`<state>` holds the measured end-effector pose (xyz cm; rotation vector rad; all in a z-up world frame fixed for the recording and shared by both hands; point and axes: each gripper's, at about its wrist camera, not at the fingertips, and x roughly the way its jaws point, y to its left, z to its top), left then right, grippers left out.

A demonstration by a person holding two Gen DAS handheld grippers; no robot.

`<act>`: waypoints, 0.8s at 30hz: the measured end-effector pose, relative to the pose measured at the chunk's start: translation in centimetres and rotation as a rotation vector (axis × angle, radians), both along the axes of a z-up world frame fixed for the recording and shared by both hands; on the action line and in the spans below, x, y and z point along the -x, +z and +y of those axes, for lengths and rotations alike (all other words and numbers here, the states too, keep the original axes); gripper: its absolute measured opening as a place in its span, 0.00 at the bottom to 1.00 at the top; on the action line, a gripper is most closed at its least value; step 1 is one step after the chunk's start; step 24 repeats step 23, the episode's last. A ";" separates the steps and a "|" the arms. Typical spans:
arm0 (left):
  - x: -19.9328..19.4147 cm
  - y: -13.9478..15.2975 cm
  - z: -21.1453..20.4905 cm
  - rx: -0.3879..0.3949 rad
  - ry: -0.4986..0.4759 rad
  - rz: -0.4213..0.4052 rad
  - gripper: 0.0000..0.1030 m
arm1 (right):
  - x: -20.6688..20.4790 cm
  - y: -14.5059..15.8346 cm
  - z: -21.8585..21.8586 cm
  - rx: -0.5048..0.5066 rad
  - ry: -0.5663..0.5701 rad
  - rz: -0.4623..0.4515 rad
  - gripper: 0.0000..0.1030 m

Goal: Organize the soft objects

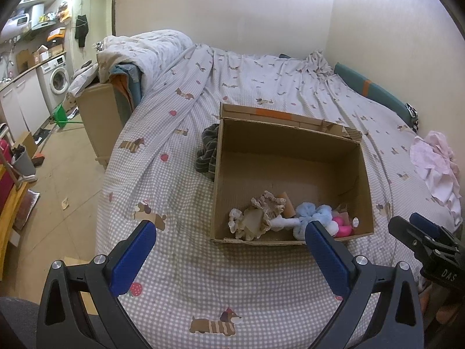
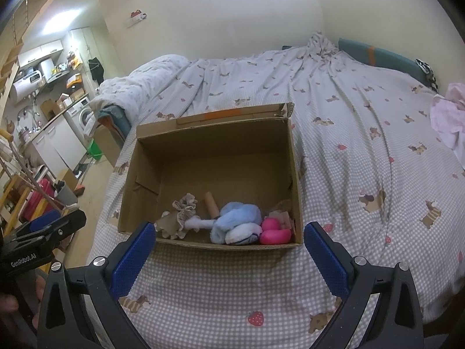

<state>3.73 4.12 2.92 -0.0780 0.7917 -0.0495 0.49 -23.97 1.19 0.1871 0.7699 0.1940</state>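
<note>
An open cardboard box [image 1: 366,174] [image 2: 295,157] stands on the bed. Inside, near its front wall, lie a beige frilly soft toy [image 1: 261,212] [image 2: 181,212], a light blue plush [image 1: 315,215] [image 2: 237,221] and a pink soft toy [image 1: 343,228] [image 2: 274,231]. A dark striped cloth [image 1: 207,151] lies against the box's left side. A pink garment [image 1: 436,165] [image 2: 449,116] lies at the bed's right edge. My left gripper [image 1: 229,241] is open and empty in front of the box. My right gripper [image 2: 229,241] is open and empty at the box's front wall.
The bed carries a checked dog-print sheet [image 1: 232,285] [image 2: 363,133] and a bunched duvet [image 1: 151,49] at the far left. A cardboard box [image 1: 98,116] stands on the floor beside the bed. A washing machine [image 1: 56,80] and cabinets line the left wall.
</note>
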 end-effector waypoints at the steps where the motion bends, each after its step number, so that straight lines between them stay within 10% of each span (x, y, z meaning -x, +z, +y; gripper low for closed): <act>1: 0.0 0.0 0.0 0.000 0.000 0.000 0.99 | 0.0 0.0 0.0 0.000 0.001 0.000 1.00; 24: 0.1 0.1 -0.2 -0.013 -0.006 -0.006 0.99 | -0.1 0.1 0.0 -0.005 0.005 0.004 1.00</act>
